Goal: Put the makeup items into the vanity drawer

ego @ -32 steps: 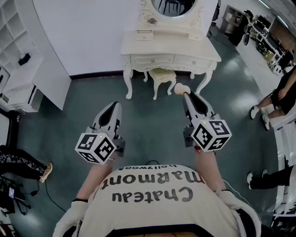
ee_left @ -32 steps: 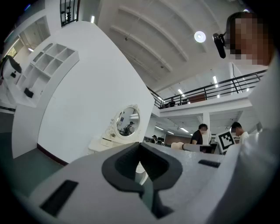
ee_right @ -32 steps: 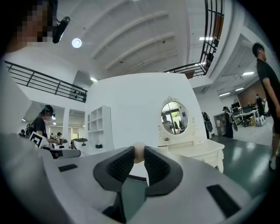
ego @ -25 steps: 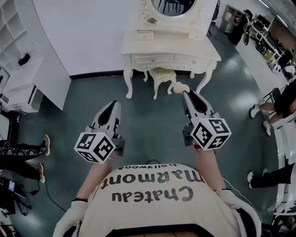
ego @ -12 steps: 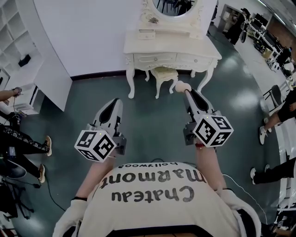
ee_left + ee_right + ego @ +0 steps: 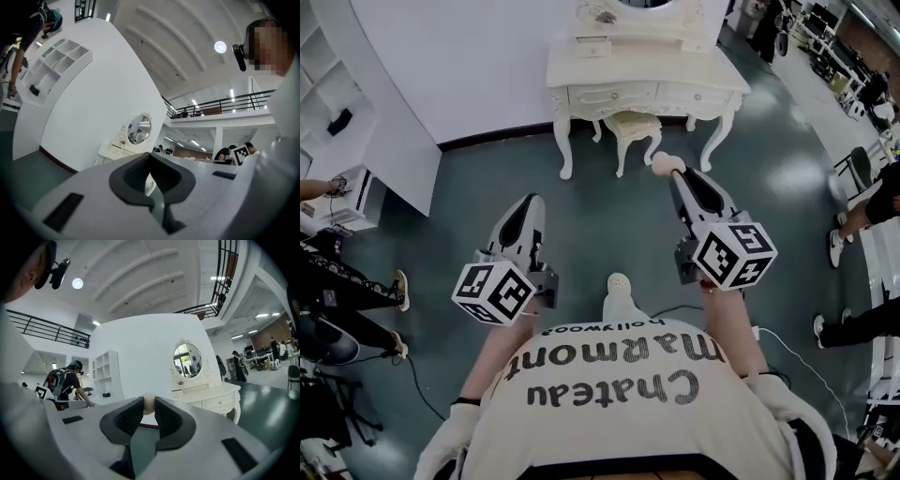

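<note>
The dark floor (image 6: 441, 234) lies open between you and the white vanity (image 6: 675, 70) at the top centre of the head view. A tall white shelf unit (image 6: 356, 122) fills the upper left, and bystanders' legs show at the left and right edges. A small stool (image 6: 635, 127) sits tucked between the vanity's legs. Two front drawers (image 6: 605, 96) under the tabletop are both shut.

Only the gripper views show the oval mirror (image 6: 187, 359) whole, and the right one also shows a person with a backpack (image 6: 65, 380) by the shelves.

You hold two claws, both well short of the vanity. Your left claw (image 6: 528, 202) is closed at its tips with nothing in it. Your right claw (image 6: 675, 173) is clamped on one round beige makeup sponge (image 6: 664, 164), which sticks out past its tips in the lower middle of the right gripper view (image 6: 148, 404).
</note>
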### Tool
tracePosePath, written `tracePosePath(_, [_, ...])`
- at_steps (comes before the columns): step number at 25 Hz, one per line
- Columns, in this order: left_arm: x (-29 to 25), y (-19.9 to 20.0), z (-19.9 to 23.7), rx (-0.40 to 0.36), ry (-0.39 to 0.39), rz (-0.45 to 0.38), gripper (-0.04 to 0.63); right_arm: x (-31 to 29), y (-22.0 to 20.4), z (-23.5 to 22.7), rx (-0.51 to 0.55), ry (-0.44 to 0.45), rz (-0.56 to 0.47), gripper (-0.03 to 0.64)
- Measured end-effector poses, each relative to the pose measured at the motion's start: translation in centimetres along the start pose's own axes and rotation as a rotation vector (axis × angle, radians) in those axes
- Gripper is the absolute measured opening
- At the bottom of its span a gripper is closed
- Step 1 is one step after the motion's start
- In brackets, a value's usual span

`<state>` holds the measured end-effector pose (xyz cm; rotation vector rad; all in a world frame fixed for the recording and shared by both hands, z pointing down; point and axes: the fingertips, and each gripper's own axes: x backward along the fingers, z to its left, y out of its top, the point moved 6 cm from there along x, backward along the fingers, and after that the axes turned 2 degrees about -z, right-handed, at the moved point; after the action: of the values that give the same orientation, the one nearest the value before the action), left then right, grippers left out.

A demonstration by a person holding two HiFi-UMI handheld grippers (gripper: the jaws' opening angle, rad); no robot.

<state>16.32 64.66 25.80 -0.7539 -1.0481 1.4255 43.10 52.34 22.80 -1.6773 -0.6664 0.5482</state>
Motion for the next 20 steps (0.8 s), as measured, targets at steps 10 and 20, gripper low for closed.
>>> tracePosePath(10, [-4.5,-0.8,2.9,0.031,0.023,0.004,0.008,-5.6,-0.7,-2.3,0.021,0.038,0.039,0.092])
tracePosePath(20, [-13.9,-0.2,5.4,0.025,0.044,-0.007,0.008,-12.9,1.1,-8.8,0.023,0.043,0.059,0.092])
